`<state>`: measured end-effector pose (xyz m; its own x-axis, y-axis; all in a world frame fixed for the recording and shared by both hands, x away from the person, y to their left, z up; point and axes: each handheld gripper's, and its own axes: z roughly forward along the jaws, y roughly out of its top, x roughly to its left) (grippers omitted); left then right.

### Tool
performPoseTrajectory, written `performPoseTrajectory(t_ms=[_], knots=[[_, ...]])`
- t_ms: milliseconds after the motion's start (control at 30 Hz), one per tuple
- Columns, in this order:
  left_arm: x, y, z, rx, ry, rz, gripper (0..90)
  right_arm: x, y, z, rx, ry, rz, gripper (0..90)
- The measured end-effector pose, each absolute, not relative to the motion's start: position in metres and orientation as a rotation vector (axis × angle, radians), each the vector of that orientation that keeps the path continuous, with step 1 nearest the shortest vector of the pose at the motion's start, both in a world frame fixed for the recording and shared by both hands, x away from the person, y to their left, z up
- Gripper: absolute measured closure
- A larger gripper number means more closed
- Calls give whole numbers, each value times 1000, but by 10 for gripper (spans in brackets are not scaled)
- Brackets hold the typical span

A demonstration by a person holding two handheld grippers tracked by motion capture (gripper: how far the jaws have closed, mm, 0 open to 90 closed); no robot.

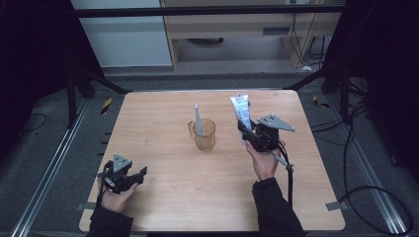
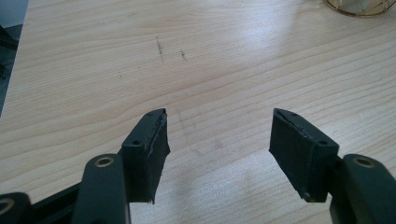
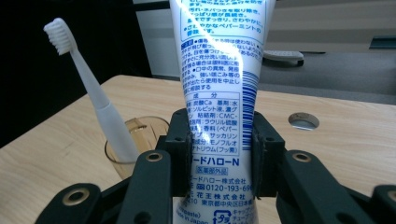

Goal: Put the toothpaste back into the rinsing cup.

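A white and blue toothpaste tube (image 1: 241, 111) stands upright in my right gripper (image 1: 245, 132), right of the table's middle. In the right gripper view the tube (image 3: 219, 70) is clamped between both jaws of that gripper (image 3: 219, 154), which is shut on it. An amber transparent cup (image 1: 203, 134) with a white toothbrush (image 1: 197, 120) standing in it sits at the table's centre, left of the tube; the cup (image 3: 135, 142) and the toothbrush (image 3: 91, 88) appear there too. My left gripper (image 1: 141, 176) rests at the front left, open and empty (image 2: 218, 135).
The wooden table (image 1: 163, 192) has a round hole (image 3: 303, 121) near its far right side. Bare wood with faint scratch marks (image 2: 161, 49) lies ahead of the left gripper. Black frame posts and cables surround the table.
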<state>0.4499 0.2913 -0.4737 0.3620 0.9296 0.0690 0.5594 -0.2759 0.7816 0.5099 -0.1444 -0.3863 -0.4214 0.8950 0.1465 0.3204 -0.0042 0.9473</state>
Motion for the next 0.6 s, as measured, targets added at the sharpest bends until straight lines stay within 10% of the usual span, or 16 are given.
performPoseTrajectory(t_ms=[600], knots=[[450,293,-474,1949,1297,704,367,538,-116,-385,1243,1651,1543,661]])
